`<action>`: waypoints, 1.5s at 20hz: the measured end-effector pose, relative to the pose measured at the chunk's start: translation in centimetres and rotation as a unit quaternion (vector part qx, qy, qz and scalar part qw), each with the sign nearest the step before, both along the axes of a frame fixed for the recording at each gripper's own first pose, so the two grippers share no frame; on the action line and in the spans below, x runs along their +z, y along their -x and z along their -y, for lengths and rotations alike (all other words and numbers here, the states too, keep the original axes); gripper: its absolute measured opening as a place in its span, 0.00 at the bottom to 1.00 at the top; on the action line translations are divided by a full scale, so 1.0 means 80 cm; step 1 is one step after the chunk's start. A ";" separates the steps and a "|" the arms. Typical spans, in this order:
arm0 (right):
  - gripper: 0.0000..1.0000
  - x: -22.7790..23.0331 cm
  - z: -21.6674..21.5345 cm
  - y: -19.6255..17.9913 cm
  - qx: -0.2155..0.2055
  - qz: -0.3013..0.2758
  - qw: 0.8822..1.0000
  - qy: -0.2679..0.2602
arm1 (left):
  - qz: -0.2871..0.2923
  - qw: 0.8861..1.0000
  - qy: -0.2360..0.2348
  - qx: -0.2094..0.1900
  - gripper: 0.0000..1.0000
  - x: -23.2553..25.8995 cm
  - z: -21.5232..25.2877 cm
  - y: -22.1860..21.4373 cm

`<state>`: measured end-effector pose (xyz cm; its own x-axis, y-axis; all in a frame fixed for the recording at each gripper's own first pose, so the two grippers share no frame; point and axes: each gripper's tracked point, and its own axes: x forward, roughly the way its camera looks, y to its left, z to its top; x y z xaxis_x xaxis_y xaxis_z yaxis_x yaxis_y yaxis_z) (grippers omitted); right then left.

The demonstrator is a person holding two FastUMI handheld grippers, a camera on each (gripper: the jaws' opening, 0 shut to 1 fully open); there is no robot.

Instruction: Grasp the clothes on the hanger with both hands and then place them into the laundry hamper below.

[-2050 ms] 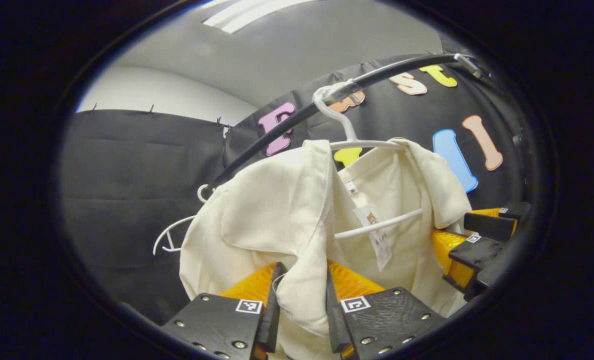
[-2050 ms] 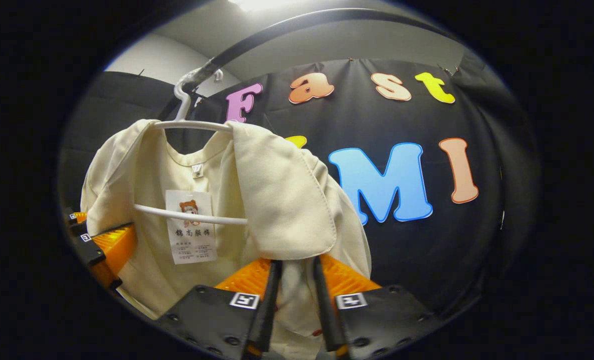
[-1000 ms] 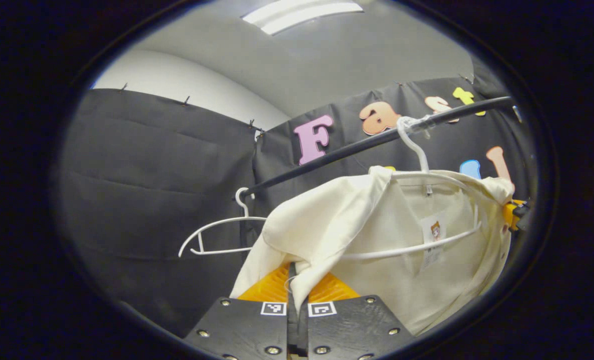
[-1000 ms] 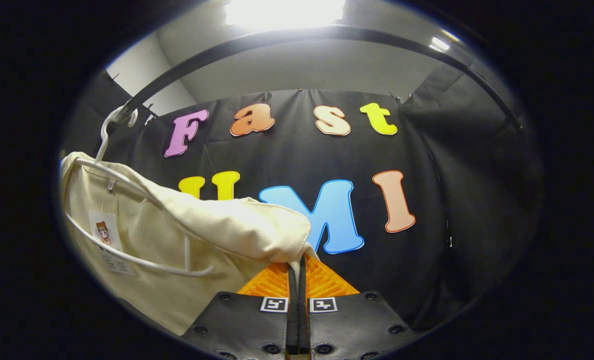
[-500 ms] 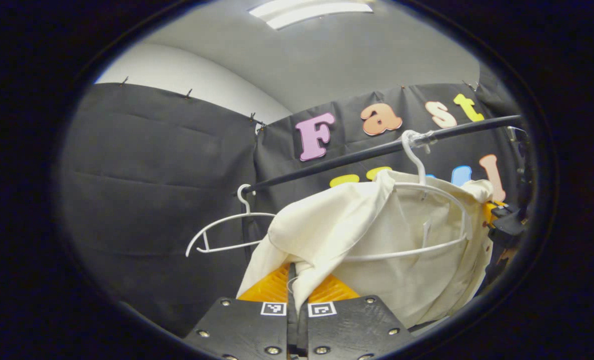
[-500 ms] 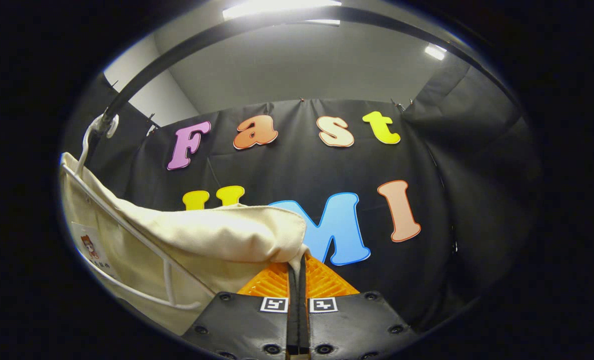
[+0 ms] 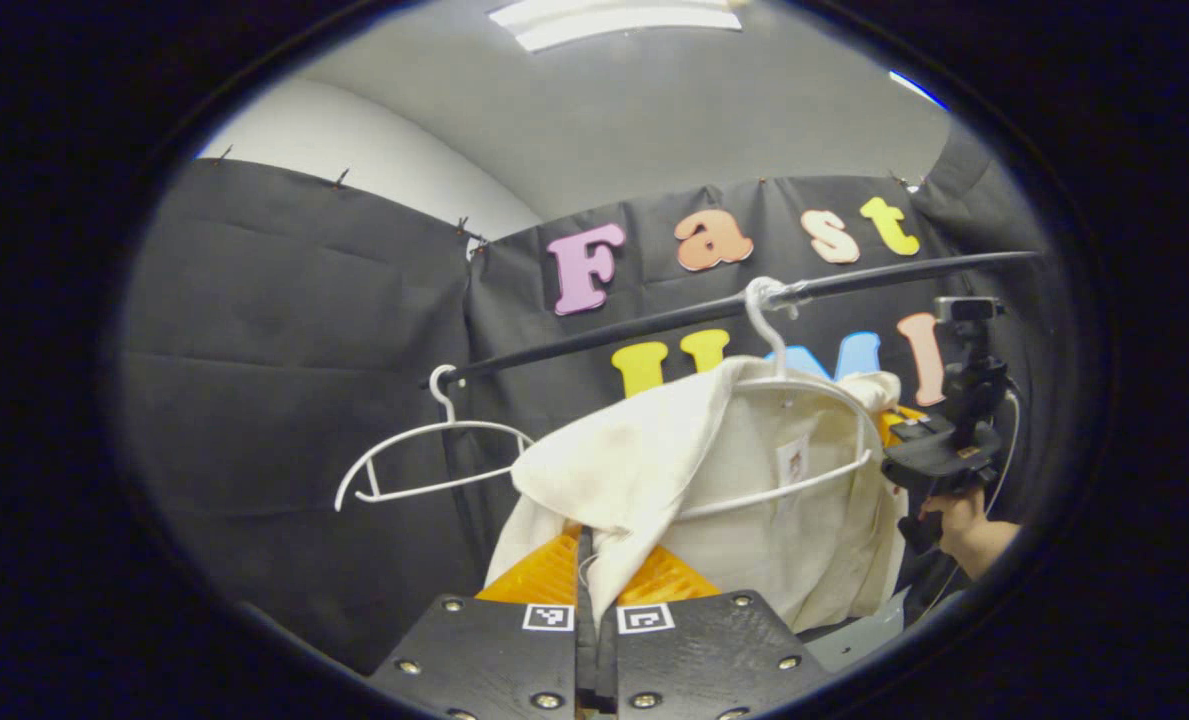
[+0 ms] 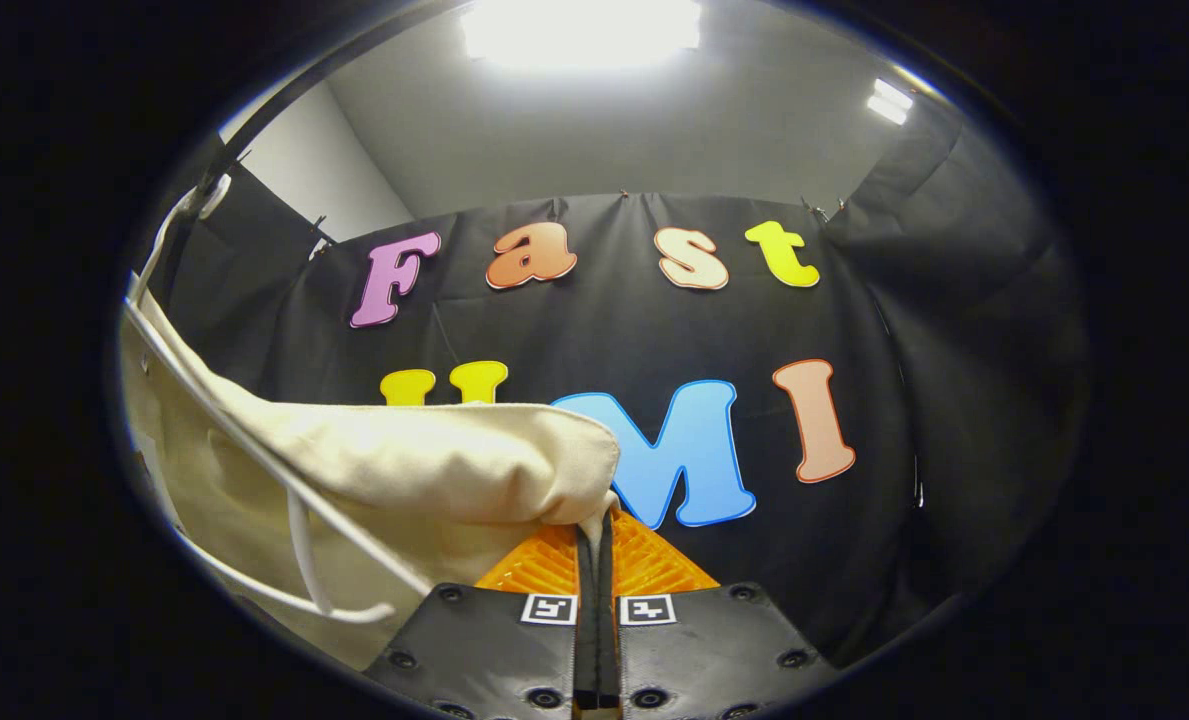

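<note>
A cream shirt (image 7: pixel 654 470) hangs on a white hanger (image 7: pixel 804 420) hooked over a black rail (image 7: pixel 854 278). In the left gripper view my left gripper (image 7: pixel 594 548) is shut on the shirt's near sleeve, and the cloth is drawn taut toward me. In that view the right gripper (image 7: pixel 894 425) shows farther off at the shirt's other side, held by a hand (image 7: pixel 964 530). In the right gripper view my right gripper (image 8: pixel 596 530) is shut on the other sleeve of the shirt (image 8: pixel 404 470), with the hanger (image 8: pixel 294 520) stretched inside the cloth at the left.
An empty white hanger (image 7: pixel 424 460) hangs on the rail to the left of the shirt. Black cloth walls close the booth on all sides. Ceiling lights (image 8: pixel 579 30) glare above. A pale surface (image 7: pixel 859 635) shows low at the right of the left gripper view.
Both grippers closed on the sleeves, then pulled apart and back from the rail. The shirt is now stretched wide and sits farther off in both views.
</note>
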<state>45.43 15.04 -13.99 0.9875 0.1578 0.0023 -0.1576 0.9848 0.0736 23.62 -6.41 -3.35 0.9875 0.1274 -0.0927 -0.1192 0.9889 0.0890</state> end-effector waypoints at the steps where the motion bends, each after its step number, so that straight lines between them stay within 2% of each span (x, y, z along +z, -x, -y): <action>1: 0.01 0.002 -0.001 0.002 0.001 0.002 1.000 -0.002 | 0.020 1.000 -0.021 0.003 0.01 0.022 -0.007 0.009; 4: 0.01 0.012 0.001 0.006 -0.001 0.013 1.000 -0.004 | 0.030 0.997 -0.061 0.028 0.01 0.035 -0.033 0.004; 7: 0.01 0.012 0.000 0.008 0.005 0.013 1.000 -0.004 | 0.034 0.996 -0.062 0.054 0.01 0.030 -0.056 -0.013; 10: 0.01 0.012 -0.008 0.010 0.028 0.010 1.000 -0.002 | 0.041 0.994 -0.074 0.063 0.01 0.037 -0.074 -0.027; 14: 0.01 0.011 -0.012 0.009 0.049 0.004 0.999 -0.010 | 0.045 0.996 -0.043 0.067 0.02 0.032 -0.094 -0.054; 19: 0.01 -0.010 -0.023 0.010 0.069 -0.010 0.998 0.002 | 0.031 0.997 -0.036 0.065 0.01 0.012 -0.114 -0.086; 21: 0.00 -0.030 -0.031 0.015 0.081 -0.025 0.996 0.006 | 0.014 0.997 -0.022 0.072 0.01 -0.011 -0.130 -0.090; 23: 0.01 -0.041 -0.031 0.023 0.084 -0.028 0.996 0.013 | -0.001 0.997 0.018 0.076 0.01 -0.041 -0.140 -0.092; 27: 0.01 -0.061 -0.032 0.039 0.083 -0.023 0.996 0.022 | -0.020 0.997 0.007 0.076 0.01 -0.090 -0.144 -0.082; 30: 0.01 -0.089 -0.034 0.051 0.089 -0.047 0.994 0.030 | -0.035 0.997 0.016 0.074 0.01 -0.116 -0.145 -0.073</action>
